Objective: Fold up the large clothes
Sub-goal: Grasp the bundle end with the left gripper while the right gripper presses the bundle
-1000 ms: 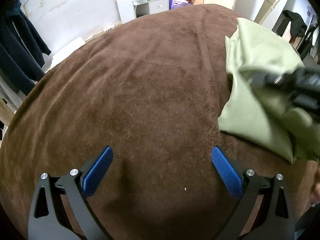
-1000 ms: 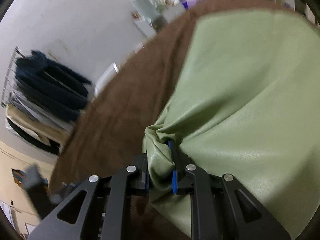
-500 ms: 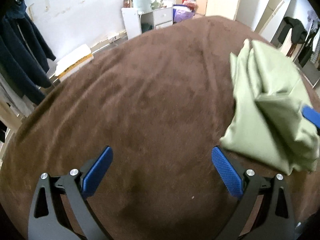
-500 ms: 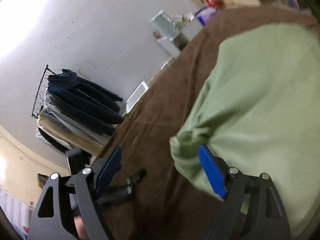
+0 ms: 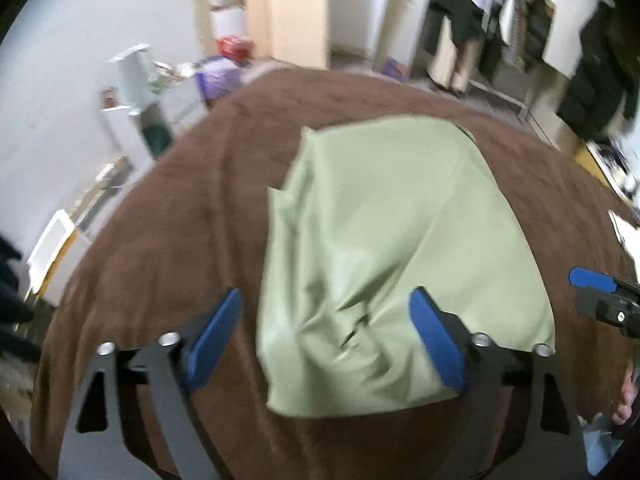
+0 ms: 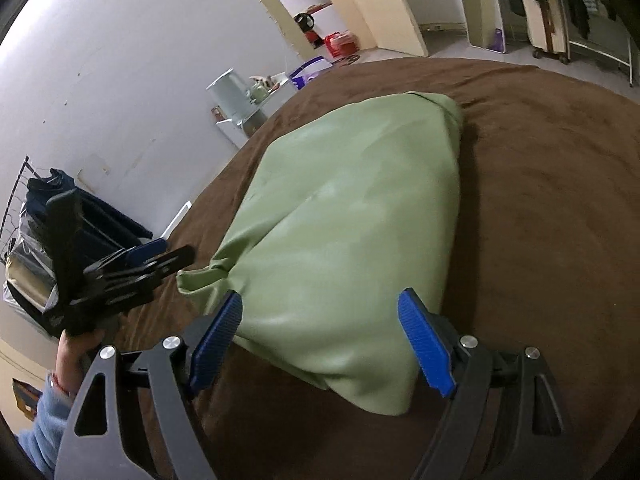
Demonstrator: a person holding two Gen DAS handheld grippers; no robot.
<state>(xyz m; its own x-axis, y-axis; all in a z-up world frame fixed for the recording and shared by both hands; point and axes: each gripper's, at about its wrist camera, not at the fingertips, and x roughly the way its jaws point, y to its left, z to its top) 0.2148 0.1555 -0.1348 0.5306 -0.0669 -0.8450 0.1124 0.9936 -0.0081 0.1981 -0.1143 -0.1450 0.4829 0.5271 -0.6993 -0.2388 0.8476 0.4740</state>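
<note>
Nearest to me, the left claw (image 5: 326,334) stands wide open with nothing between its blue pads (image 5: 214,336), hovering over the near end of the green garment (image 5: 384,264); whether the pads touch the cloth I cannot tell. The right claw (image 6: 320,340) is likewise spread wide and grips nothing, its blue pads (image 6: 426,344) set on either side of the near corner of the green garment (image 6: 344,240). In the right wrist view I see the left claw (image 6: 158,256) from the side, just beside the garment's crumpled left corner, with the hand (image 6: 74,354) holding it and a light blue sleeve (image 6: 38,436) below. In the left wrist view one blue pad of the right claw (image 5: 592,280) shows at the right edge, apart from the garment. The garment lies as a folded, lumpy bundle on the brown blanket (image 6: 540,208), roughly in the middle of the surface, with creases bunched at its near end and a smoother top further off. Beyond the blanket's far edge I note a small white cabinet (image 6: 240,126) carrying a pale kettle (image 6: 228,90), a purple item (image 5: 218,74) beside it, and a white wall (image 6: 120,60). To the left hangs a rack of dark clothes (image 6: 44,208); far right, more dark clothing (image 5: 600,80) hangs. The left wrist view is blurred.
</note>
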